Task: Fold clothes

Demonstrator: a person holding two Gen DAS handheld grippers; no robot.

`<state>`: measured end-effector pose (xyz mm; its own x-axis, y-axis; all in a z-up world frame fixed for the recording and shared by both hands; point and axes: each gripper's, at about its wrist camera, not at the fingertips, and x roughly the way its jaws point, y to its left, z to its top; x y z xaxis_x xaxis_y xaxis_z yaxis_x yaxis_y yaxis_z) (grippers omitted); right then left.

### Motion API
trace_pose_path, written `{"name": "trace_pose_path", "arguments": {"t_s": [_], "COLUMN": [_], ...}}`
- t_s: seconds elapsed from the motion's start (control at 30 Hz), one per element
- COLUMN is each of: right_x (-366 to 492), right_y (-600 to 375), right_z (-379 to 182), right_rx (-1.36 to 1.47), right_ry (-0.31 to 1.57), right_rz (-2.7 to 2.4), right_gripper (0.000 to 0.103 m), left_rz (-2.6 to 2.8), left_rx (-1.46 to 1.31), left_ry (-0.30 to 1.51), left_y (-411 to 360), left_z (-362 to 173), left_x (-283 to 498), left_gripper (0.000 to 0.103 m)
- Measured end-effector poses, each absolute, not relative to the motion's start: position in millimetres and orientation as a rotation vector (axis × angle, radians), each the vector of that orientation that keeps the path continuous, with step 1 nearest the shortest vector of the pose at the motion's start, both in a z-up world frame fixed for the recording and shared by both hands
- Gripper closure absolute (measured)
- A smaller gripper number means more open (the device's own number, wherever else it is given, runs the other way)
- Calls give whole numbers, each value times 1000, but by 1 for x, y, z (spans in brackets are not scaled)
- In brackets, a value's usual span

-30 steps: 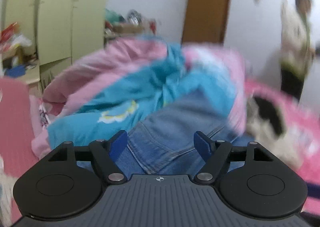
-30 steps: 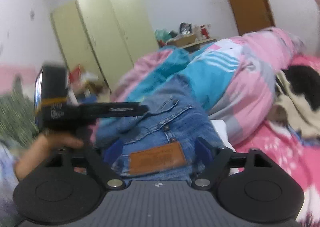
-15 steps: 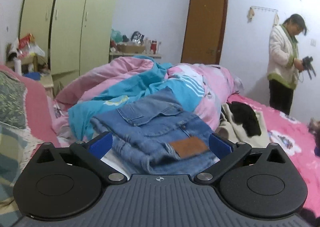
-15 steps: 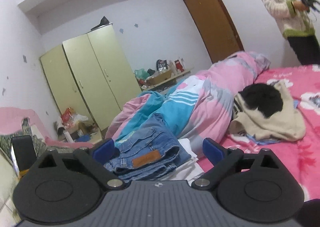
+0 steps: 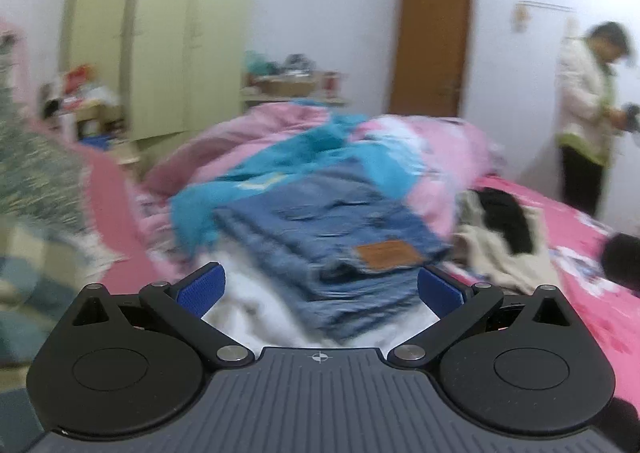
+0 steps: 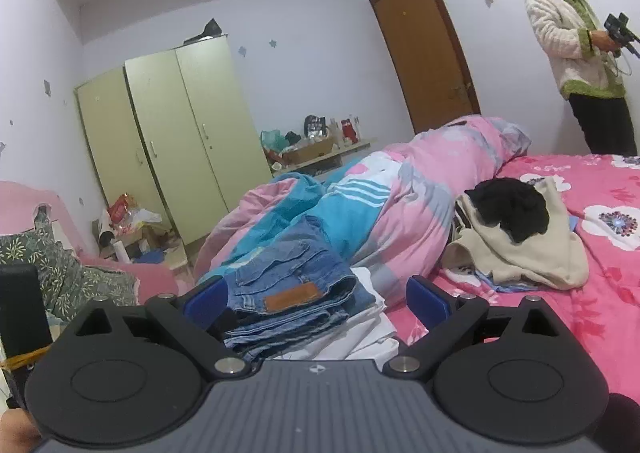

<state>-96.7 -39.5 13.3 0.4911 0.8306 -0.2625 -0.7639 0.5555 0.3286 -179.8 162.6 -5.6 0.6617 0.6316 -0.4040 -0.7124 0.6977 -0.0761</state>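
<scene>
The bed (image 6: 600, 273) carries my folded jeans (image 6: 292, 293), stacked on white cloth beside the quilt (image 6: 400, 205). Likely heavy, stiff denim; grip the layered edge. My left gripper (image 5: 318, 289) and right gripper (image 6: 316, 301) stand wide, empty.

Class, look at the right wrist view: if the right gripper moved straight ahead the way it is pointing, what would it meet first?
Most likely the folded jeans, stacked on white cloth just ahead of the open right gripper. The stack sits slightly left of centre and depth is unclear, so it might meet the white cloth first.

Left view motion-blurred, right sharp; fisheye-warped edges.
</scene>
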Motion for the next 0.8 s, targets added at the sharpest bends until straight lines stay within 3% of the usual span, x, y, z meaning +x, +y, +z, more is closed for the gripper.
{"name": "trace_pose_path", "arguments": {"t_s": [0.8], "right_x": [-98], "right_y": [-44], "right_z": [5], "right_rx": [141], "right_ry": [465], "right_rz": [932], "right_gripper": [5], "left_rz": [658], "left_rx": [-188], "left_ry": [401], "left_y": [145], "left_z": [-19], "left_x": [-183], "left_gripper": [0]}}
